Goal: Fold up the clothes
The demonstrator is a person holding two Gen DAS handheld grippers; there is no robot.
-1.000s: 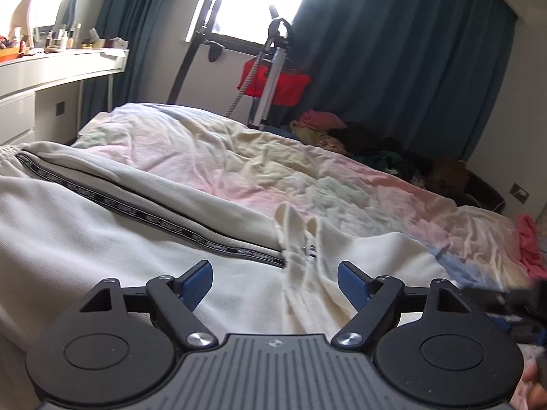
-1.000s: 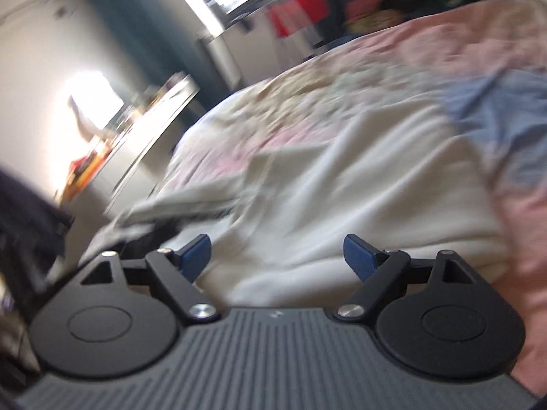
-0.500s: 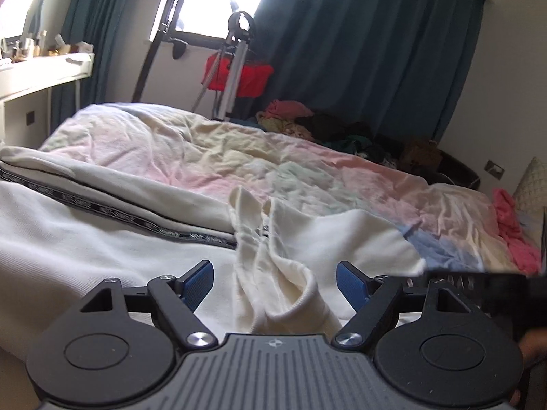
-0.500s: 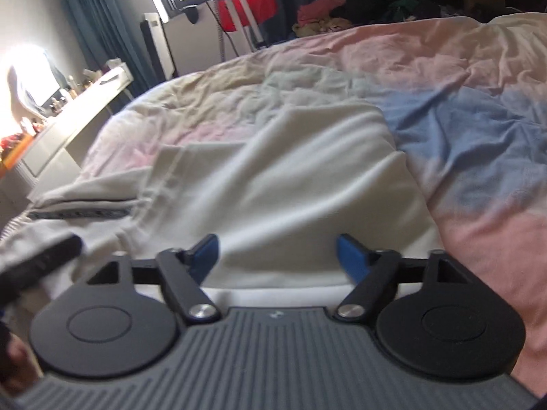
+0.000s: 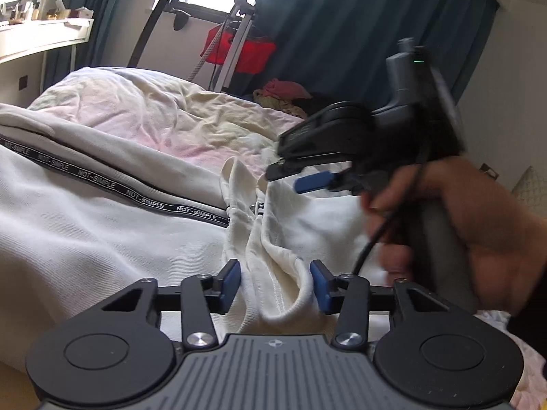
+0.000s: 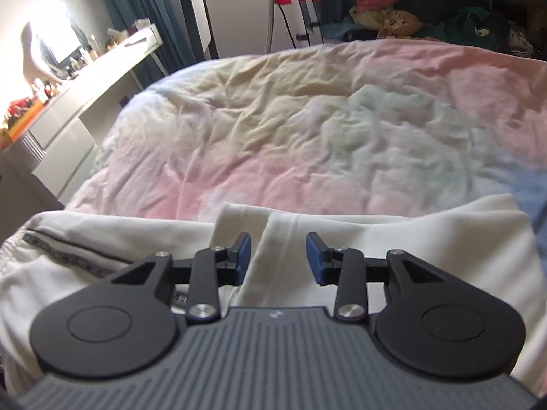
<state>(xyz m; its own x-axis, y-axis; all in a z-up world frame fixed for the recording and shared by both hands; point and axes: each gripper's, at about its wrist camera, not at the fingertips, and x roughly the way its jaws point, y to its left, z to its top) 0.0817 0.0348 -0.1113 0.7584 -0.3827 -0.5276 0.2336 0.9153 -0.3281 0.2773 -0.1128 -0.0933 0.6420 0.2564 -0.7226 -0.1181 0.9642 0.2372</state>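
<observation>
The cream ribbed garment with black lettered tape (image 5: 102, 232) lies bunched, not folded, on the bed; left gripper (image 5: 275, 285) and right gripper (image 6: 277, 259) both gape around folds, grasping nothing.

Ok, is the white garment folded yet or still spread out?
Still spread out. The white garment lies across the bed, bunched between the left hand-held gripper fingers; no neat fold shows.

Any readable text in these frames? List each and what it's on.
"NOT-SIMPLE", repeated along the black tape stripe on the cream garment, left wrist view.
Same stripe in right wrist view: too blurred to read.
Small logo marks on both gripper bodies: symbols, not text.
</observation>
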